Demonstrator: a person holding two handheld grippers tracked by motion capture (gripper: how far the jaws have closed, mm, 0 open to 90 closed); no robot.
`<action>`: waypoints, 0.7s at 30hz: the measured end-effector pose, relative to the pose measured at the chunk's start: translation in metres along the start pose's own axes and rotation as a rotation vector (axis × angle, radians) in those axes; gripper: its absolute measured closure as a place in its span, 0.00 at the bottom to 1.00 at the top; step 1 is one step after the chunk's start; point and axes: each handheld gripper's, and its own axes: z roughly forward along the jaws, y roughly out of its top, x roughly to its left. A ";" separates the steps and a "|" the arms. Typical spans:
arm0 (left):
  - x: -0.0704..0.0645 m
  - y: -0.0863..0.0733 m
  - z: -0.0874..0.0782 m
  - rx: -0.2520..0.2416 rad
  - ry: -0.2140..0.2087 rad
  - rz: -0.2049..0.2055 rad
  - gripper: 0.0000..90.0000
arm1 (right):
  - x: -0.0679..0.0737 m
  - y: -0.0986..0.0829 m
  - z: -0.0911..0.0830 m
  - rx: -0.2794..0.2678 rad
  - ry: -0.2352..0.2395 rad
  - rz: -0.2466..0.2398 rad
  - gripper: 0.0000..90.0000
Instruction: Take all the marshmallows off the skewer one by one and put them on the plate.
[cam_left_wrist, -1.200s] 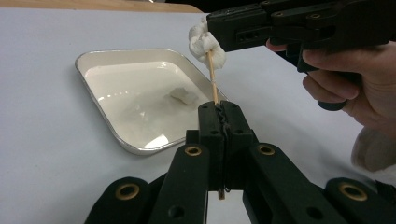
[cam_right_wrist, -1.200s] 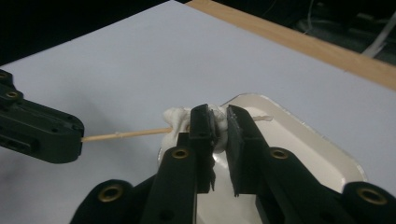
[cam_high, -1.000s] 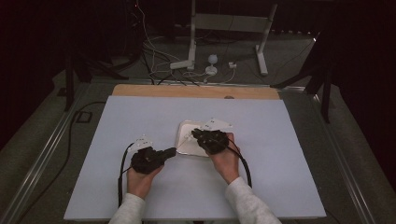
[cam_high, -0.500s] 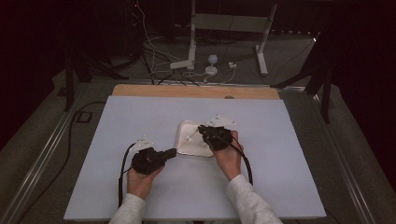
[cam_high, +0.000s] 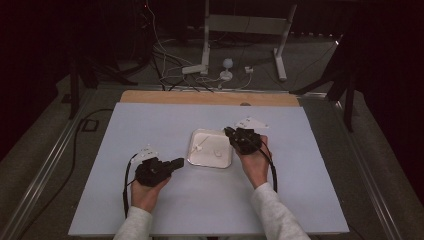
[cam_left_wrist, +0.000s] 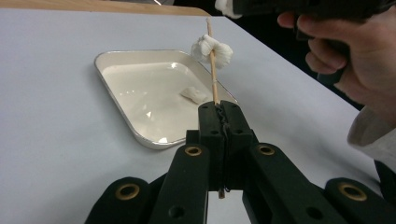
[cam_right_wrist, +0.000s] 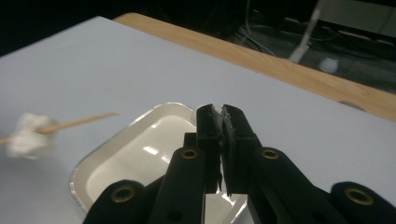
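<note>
Skewer (cam_left_wrist: 213, 70) sits clamped in left gripper (cam_left_wrist: 219, 112), tip over the tray (cam_high: 196, 159), w/ one marshmallow (cam_left_wrist: 211, 48) already threaded. Second marshmallow (cam_right_wrist: 215, 108) pinched in right gripper (cam_right_wrist: 219, 112), above tray's right side. One piece (cam_left_wrist: 194, 94) left in tray; approx. a third done.

Black grippers (cam_high: 176, 163) (brass rivets), pale sleeves (cam_high: 274, 215)

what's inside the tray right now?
One small white lump lies on the floor of the tray, a marshmallow by its look. The right hand-held gripper covers part of the tray floor in its own view.
</note>
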 end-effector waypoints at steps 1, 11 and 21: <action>-0.002 0.000 0.001 0.000 -0.003 0.003 1.00 | 0.000 0.000 0.000 -0.002 0.013 0.004 0.96; -0.002 0.000 0.002 -0.002 -0.006 0.003 1.00 | 0.000 0.000 0.001 -0.001 0.114 0.044 0.95; -0.001 0.000 0.002 -0.003 0.000 0.000 1.00 | 0.004 0.000 0.008 0.030 0.179 0.048 0.88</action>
